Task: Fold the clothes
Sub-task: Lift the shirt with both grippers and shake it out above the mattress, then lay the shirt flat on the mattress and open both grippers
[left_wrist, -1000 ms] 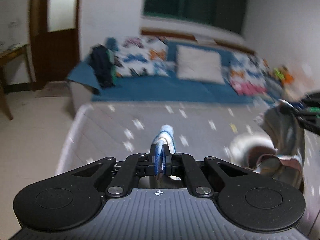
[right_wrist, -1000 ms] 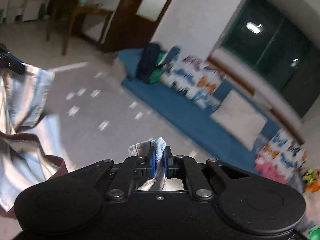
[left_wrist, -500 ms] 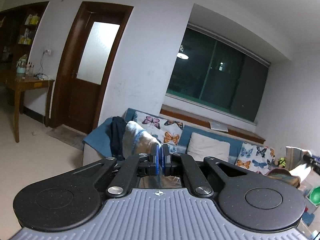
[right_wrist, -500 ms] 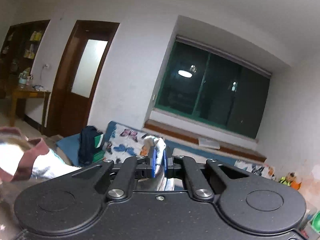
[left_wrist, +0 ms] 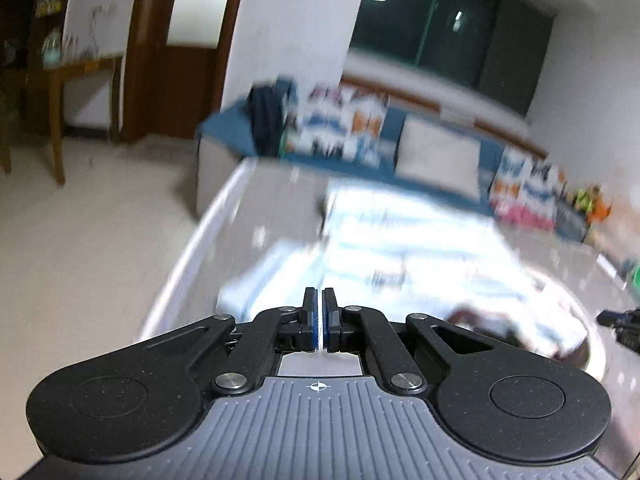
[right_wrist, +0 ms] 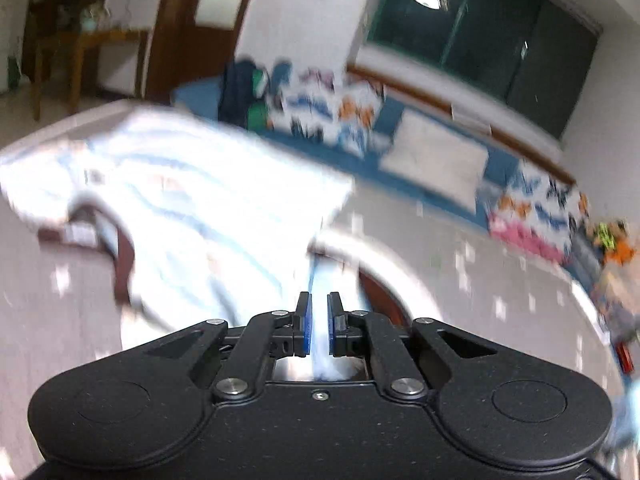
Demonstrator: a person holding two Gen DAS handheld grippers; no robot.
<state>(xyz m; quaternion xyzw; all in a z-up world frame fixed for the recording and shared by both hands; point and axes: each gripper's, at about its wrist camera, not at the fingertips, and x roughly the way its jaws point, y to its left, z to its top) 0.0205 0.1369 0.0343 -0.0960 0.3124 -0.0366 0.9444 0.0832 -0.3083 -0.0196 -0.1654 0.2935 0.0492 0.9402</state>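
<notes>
Left tool low over the grey patterned bed — blue pads nearly together, only a thin sliver of gap, no cloth visible between them; reads as closed and empty. Right tool has a narrow gap, with pale blue cloth showing in and behind it; too blurred to tell whether it is pinching the fabric or just hanging over it.

The shirt — white with light-blue stripes and a dark maroon trim — lies spread on the bed just ahead of both tools. In the right wrist view the shirt fills the left and centre, the maroon edge curling near its lower left. The right tool's black tip pokes in at the right edge of the left wrist view, beside the shirt's near corner.

Farther back: blue sofa with butterfly-print cushions, a plain white cushion, and dark clothing draped at its left end. Behind that, a dark window, brown door, wooden side table far left.
</notes>
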